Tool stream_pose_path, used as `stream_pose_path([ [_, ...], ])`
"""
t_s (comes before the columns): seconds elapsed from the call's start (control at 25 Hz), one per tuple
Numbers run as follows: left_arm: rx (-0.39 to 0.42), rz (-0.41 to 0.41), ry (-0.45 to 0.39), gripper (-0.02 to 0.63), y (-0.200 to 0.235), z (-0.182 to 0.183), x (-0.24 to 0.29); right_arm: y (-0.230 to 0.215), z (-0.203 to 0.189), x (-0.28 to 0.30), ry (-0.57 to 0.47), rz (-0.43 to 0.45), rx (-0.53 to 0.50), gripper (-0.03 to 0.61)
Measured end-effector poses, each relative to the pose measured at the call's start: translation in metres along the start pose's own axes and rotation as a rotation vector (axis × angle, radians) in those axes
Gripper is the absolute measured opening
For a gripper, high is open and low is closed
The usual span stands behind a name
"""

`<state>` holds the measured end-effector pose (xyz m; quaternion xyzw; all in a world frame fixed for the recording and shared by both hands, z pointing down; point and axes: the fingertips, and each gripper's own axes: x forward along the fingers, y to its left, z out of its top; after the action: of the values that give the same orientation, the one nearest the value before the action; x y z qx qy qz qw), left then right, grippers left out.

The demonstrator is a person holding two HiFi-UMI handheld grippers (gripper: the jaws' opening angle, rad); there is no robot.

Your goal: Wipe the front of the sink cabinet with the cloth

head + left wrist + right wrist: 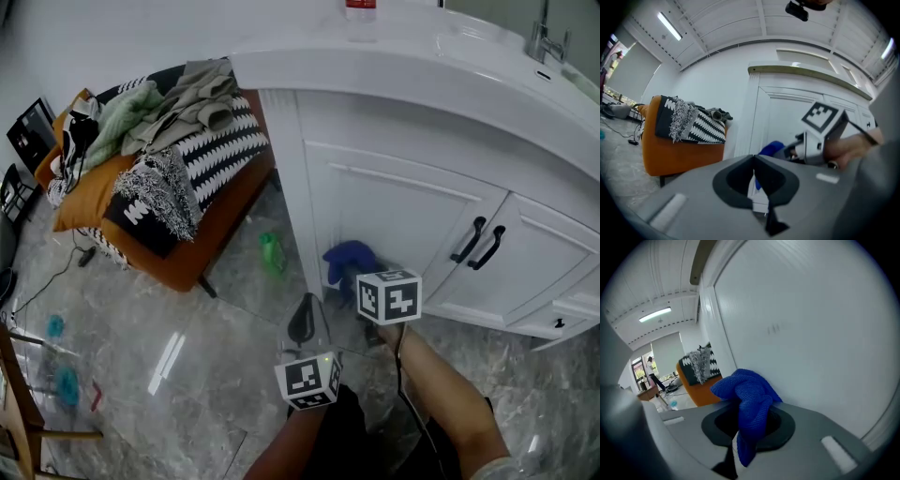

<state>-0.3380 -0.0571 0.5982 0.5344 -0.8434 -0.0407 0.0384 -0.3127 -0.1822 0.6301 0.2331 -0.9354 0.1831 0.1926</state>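
My right gripper [749, 426] pinches the blue cloth [746, 391], bunched against the white cabinet door [811, 329]; my left gripper [754, 179] has its jaws pressed together, empty.

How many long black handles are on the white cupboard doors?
2. Both are on the white sink cabinet: one long black handle on the left, the other right beside it. More may be hidden past the picture's edge.
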Motion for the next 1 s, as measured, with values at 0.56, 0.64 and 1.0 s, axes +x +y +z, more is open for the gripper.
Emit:
stream_pose_path([
  [0.56,0.09,-0.021,0.03,0.01,-0.02,-0.009,0.011,0.046,0.167,-0.091,-0.275,0.066,-0.113,0.057],
  [0.64,0.085,-0.023,0.036,0.009,-0.02,-0.009,0.011,0.05,0.175,-0.096,-0.286,0.058,-0.125,0.057],
  [1.0,0.025,0.022,-0.001,0.011,-0.005,-0.004,0.005,0.079,0.229,-0.12,-0.428,0.045,-0.235,0.057],
])
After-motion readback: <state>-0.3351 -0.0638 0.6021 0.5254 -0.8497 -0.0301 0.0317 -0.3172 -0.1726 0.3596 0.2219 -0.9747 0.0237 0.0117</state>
